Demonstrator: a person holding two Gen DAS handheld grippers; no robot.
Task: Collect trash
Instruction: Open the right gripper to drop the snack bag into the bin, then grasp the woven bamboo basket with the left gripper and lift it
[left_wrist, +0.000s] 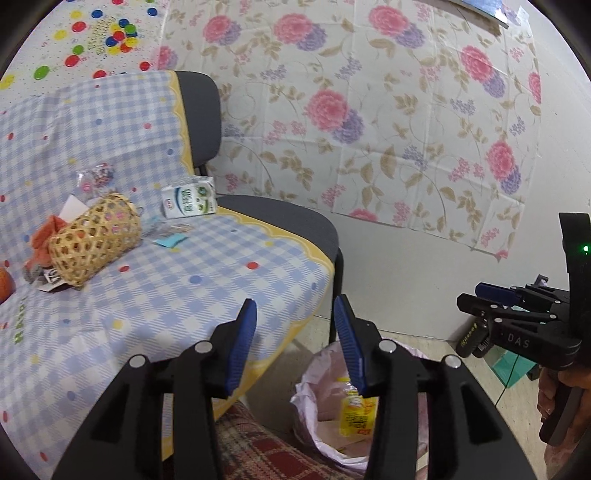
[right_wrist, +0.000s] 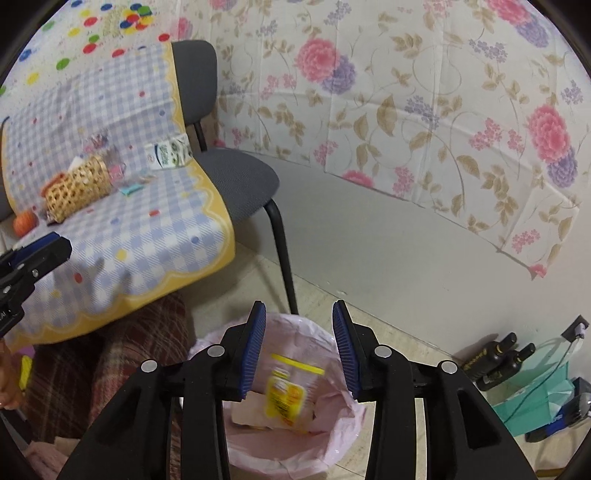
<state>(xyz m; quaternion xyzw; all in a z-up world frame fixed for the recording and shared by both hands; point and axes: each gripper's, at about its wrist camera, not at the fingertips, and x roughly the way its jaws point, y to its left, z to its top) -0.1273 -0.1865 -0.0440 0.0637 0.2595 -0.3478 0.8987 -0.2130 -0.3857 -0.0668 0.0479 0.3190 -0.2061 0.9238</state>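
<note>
So far only part of the trash is collected. On the checked cloth (left_wrist: 155, 295) at left lie a toppled basket (left_wrist: 94, 242) with orange scraps (left_wrist: 44, 240), wrappers (left_wrist: 96, 176), a blue slip (left_wrist: 169, 240) and a milk carton (left_wrist: 189, 201), all untouched. The left gripper (left_wrist: 293, 343) hangs open and empty. Further right, the right gripper (right_wrist: 298, 347), also open and empty, hovers over the bin (right_wrist: 325, 454), where a yellow packet (right_wrist: 286, 398) already lies.

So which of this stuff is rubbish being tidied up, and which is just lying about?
Part of the job:
- milk carton
- paper scraps
- lined bin
- yellow packet, already binned

Just lying about:
- wicker basket
- orange fruit
- dark bottles
- teal bag
</note>
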